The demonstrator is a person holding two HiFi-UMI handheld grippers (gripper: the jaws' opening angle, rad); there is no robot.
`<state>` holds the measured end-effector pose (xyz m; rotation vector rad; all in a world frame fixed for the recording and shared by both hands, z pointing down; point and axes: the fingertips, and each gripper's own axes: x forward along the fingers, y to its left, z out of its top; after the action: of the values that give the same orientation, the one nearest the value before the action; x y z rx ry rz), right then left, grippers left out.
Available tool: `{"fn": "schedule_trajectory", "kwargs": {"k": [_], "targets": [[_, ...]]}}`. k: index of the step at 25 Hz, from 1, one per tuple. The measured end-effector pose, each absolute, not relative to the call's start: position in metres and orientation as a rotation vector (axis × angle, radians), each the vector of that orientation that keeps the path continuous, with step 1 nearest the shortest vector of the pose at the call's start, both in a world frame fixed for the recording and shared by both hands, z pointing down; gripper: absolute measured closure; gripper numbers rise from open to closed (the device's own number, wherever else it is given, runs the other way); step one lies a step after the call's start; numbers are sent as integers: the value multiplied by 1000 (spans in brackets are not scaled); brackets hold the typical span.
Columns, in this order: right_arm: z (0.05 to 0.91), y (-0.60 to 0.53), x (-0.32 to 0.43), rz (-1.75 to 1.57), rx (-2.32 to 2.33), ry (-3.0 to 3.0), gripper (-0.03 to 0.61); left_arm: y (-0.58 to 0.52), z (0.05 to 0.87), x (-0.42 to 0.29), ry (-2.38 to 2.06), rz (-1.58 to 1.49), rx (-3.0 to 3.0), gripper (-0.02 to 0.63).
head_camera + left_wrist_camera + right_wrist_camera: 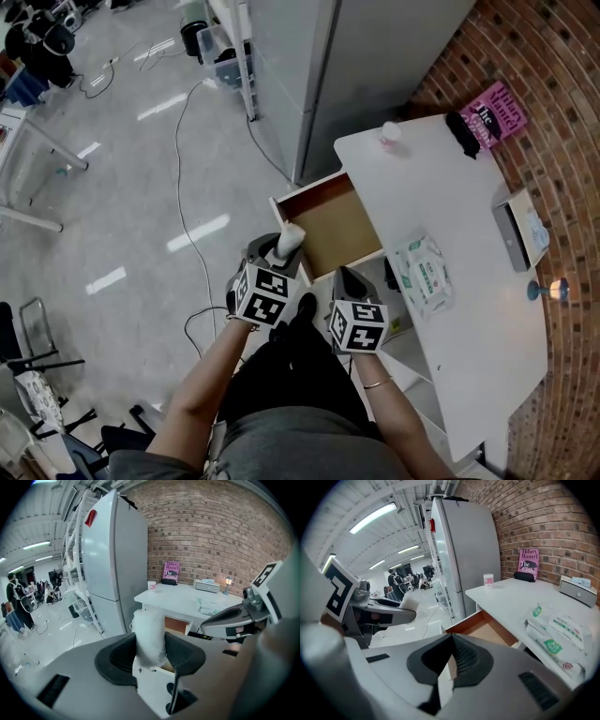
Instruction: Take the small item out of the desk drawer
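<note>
The left gripper [150, 645] pinches a small white roll [149, 637] between its jaws; the roll stands upright, and its top rises above the pads. In the head view the roll sits over the front edge of the open drawer [315, 188], at 7 o'clock of the drawer's bare brown floor. The right gripper [452, 660] is at 4 o'clock of the left gripper, jaws pressed together with nothing between them, pointing at the drawer front. The drawer projects from the white desk [441, 187]. A pack of wipes [422, 275] lies on the desk at 3 o'clock of the drawer. A grey box [514, 232] lies further right, near the brick wall. At the desk's far end stand a cup [390, 135], a black pouch [463, 134] and a pink book [492, 114].
</note>
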<state>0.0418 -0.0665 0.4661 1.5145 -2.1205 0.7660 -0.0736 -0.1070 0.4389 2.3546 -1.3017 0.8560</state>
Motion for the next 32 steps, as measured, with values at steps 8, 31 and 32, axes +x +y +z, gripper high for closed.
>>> {"fn": "schedule_trajectory", "kwargs": {"k": [8, 31, 32], "targets": [[450, -59, 31, 724, 1522, -2141, 574, -85, 428, -114, -1399, 777, 2292, 422], [426, -30, -5, 638, 1465, -2219, 575, -31, 410, -196, -1579, 525, 2121, 422], [425, -30, -6, 635, 1465, -2221, 575, -29, 410, -198, -1581, 520, 2117, 422]]}}
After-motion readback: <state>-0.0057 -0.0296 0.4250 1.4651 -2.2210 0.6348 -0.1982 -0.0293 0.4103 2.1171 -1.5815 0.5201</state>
